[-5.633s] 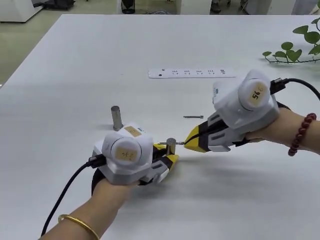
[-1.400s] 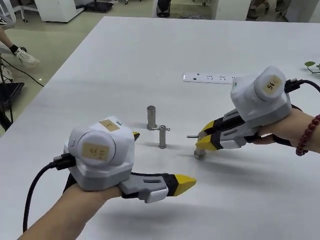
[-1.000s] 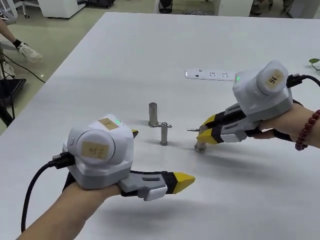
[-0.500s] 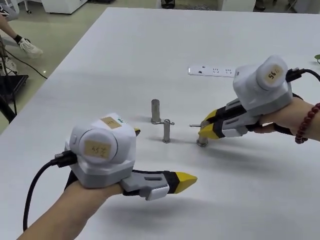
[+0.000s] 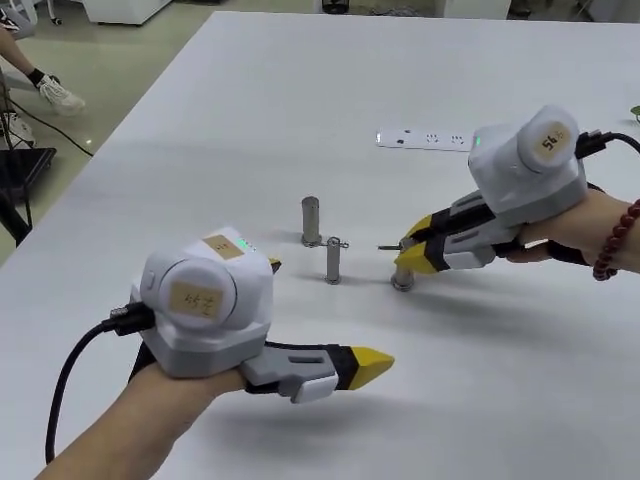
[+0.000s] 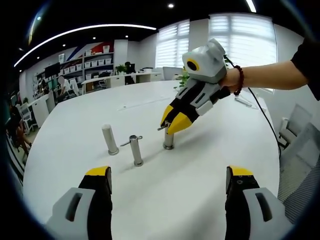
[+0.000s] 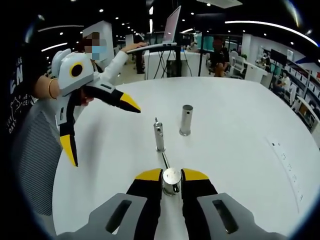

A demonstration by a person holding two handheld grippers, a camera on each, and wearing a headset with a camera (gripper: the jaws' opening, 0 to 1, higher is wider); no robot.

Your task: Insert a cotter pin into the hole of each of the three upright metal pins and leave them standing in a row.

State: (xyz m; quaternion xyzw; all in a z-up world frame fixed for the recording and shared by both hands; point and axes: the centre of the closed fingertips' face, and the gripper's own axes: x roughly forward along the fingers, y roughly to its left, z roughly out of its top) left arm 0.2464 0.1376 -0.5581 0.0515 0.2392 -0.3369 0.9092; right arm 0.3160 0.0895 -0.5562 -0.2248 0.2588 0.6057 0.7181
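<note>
Clamping the third metal pin (image 7: 171, 176) between its closed jaws, the right tool (image 5: 412, 258) holds it upright in the middle of the tabletop (image 5: 200, 120). A cotter pin (image 5: 388, 247) juts from its hole toward the middle metal pin (image 5: 333, 262), which carries a second cotter pin (image 5: 338, 243). A bare metal pin (image 5: 311, 221) stands just beside that, farther from the near edge. The left tool (image 6: 169, 174) hovers toward the near edge, jaws wide apart, holding nothing.

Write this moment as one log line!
left gripper: open, empty | right gripper: shut on near metal pin, cotter pin sticking out | middle pin: pinned | far pin: bare
</note>
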